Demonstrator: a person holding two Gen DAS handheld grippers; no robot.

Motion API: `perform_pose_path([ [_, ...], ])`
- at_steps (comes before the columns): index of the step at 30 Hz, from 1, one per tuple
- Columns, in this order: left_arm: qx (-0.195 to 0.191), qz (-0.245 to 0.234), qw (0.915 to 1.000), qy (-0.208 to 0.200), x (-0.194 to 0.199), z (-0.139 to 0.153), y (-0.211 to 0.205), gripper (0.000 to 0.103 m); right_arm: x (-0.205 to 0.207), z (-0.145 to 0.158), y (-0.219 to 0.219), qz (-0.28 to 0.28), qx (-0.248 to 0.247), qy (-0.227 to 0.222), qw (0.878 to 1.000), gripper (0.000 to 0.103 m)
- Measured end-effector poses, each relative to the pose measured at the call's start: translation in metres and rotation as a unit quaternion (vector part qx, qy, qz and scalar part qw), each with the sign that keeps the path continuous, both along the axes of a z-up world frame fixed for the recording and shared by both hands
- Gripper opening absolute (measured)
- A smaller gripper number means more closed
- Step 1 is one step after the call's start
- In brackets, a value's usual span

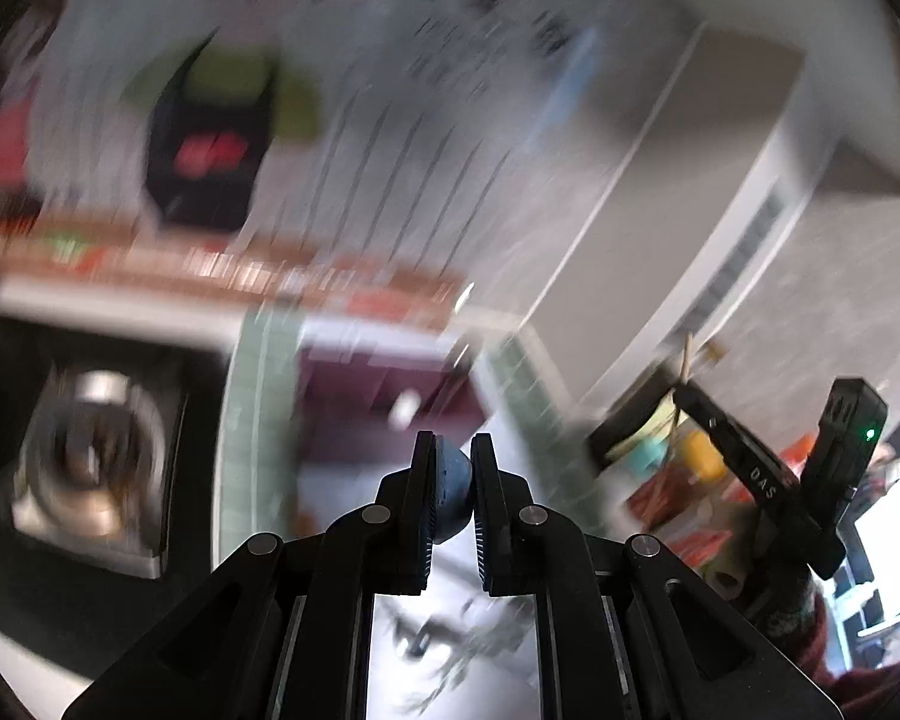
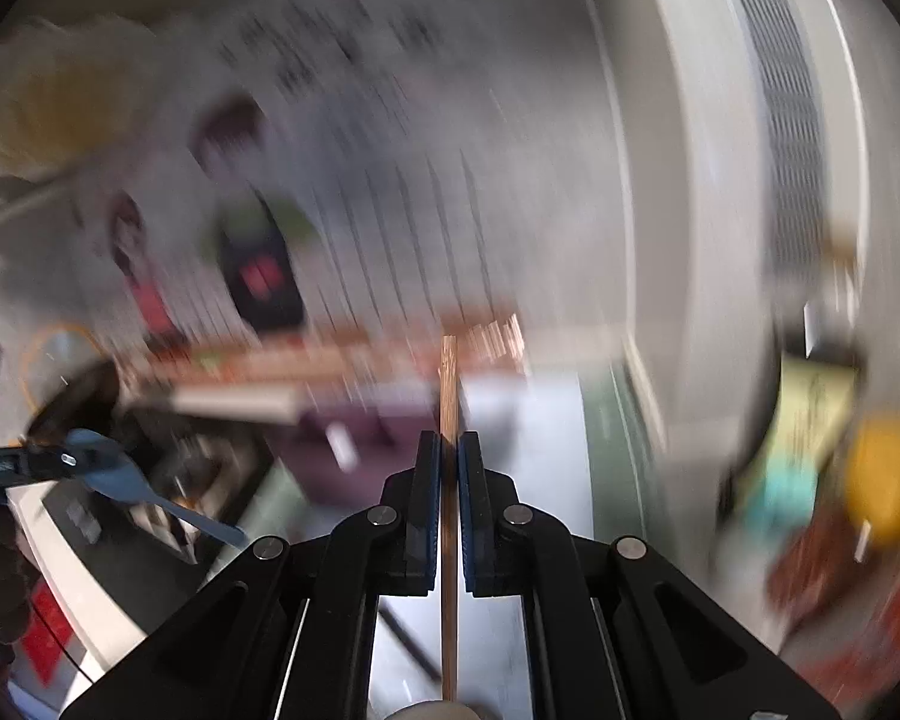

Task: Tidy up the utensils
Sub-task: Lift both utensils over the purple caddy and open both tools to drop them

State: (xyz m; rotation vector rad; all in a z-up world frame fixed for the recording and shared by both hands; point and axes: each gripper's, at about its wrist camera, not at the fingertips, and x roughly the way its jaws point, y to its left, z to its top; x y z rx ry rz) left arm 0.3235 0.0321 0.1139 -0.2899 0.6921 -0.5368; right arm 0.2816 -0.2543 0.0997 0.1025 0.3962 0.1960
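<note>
Both views are heavily motion-blurred. My left gripper (image 1: 452,456) is shut on a blue spoon (image 1: 452,483), gripped by its bowl; the same spoon shows in the right wrist view (image 2: 120,477), handle pointing down to the right. My right gripper (image 2: 448,450) is shut on a thin wooden stick, probably a chopstick (image 2: 449,384), which stands upright between the pads and runs above and below them. The right gripper also shows in the left wrist view (image 1: 768,474), at the right, with the stick's tip above it.
A purple tray-like shape (image 1: 384,384) lies ahead on a pale counter. A steel sink (image 1: 90,456) is at the left. A white appliance with a vent grille (image 2: 792,138) stands at the right. Colourful items, yellow and turquoise (image 2: 882,474), sit far right.
</note>
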Motion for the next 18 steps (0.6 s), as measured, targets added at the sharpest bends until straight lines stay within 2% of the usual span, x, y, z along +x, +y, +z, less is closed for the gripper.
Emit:
perform_pose_path([
  [3,-0.004,-0.008,0.9993,-0.035,0.017,0.05,-0.002,0.011,0.009,0.076,0.02,0.018,-0.024,-0.093,0.995,0.005],
  [5,-0.009,-0.008,0.9987,-0.05,0.032,0.074,-0.003,0.011,0.016,0.104,0.03,0.02,-0.036,-0.133,0.99,0.005],
  [7,-0.005,-0.004,0.9984,-0.056,0.045,0.084,-0.005,0.011,0.029,0.118,0.038,0.023,-0.033,-0.158,0.987,0.006],
  [9,0.0,-0.002,0.9988,-0.048,0.06,0.083,-0.007,0.011,0.042,0.117,0.042,0.018,-0.03,-0.165,0.986,0.006],
  [11,-0.005,0.0,0.9997,-0.023,0.076,0.071,-0.009,0.011,0.062,0.102,0.045,0.014,-0.016,-0.154,0.988,0.006],
  [14,-0.004,0.006,0.9999,0.014,0.096,0.043,-0.013,0.011,0.093,0.074,0.04,0.019,0.017,-0.117,0.993,0.006],
  [18,0.006,0.017,0.9981,0.059,0.12,0.001,-0.019,0.011,0.127,0.036,0.041,0.024,0.026,-0.087,0.996,0.006],
])
